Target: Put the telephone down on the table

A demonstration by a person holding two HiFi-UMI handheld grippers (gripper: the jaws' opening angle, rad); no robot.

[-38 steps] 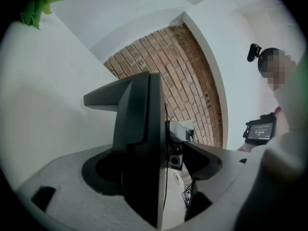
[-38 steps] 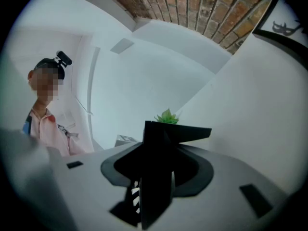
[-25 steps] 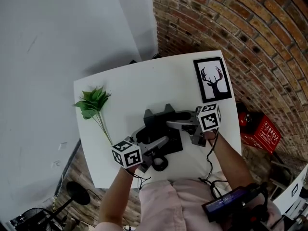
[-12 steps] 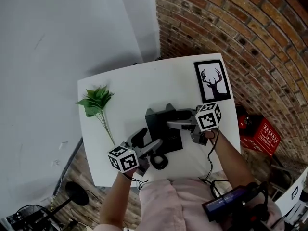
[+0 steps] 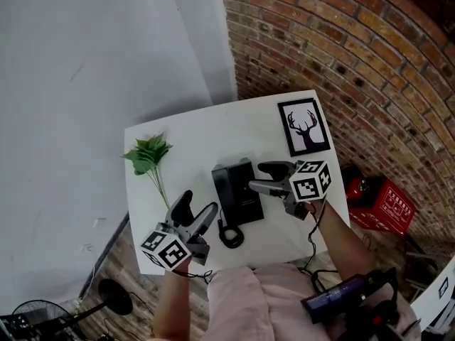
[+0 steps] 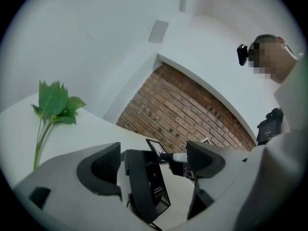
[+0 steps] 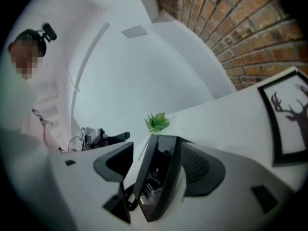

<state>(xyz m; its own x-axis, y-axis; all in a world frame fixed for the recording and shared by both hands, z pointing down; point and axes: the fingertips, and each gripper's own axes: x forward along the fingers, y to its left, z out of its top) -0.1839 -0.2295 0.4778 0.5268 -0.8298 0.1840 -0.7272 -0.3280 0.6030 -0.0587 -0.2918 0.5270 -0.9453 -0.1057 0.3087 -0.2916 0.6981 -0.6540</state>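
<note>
The black telephone (image 5: 237,192) lies flat on the white table (image 5: 192,137), its coiled cord (image 5: 231,236) trailing toward the near edge. My left gripper (image 5: 195,212) hovers off the phone's near-left corner, raised and open; in the left gripper view the telephone (image 6: 144,186) shows beyond the empty gap of my left gripper (image 6: 156,165). My right gripper (image 5: 264,177) sits at the phone's right side, its jaws opening. In the right gripper view the telephone (image 7: 156,177) shows in the gap of my right gripper (image 7: 161,170), and the pads do not press on it.
A green plant sprig (image 5: 148,156) lies at the table's left. A framed deer picture (image 5: 304,126) lies at the far right corner. A red crate (image 5: 380,201) stands on the floor to the right, by the brick wall. A person's body is at the near edge.
My left gripper has let go of the phone, lifting and pulling back toward the near-left. The right gripper's jaws have spread and drawn slightly right. The telephone stays on the table.
</note>
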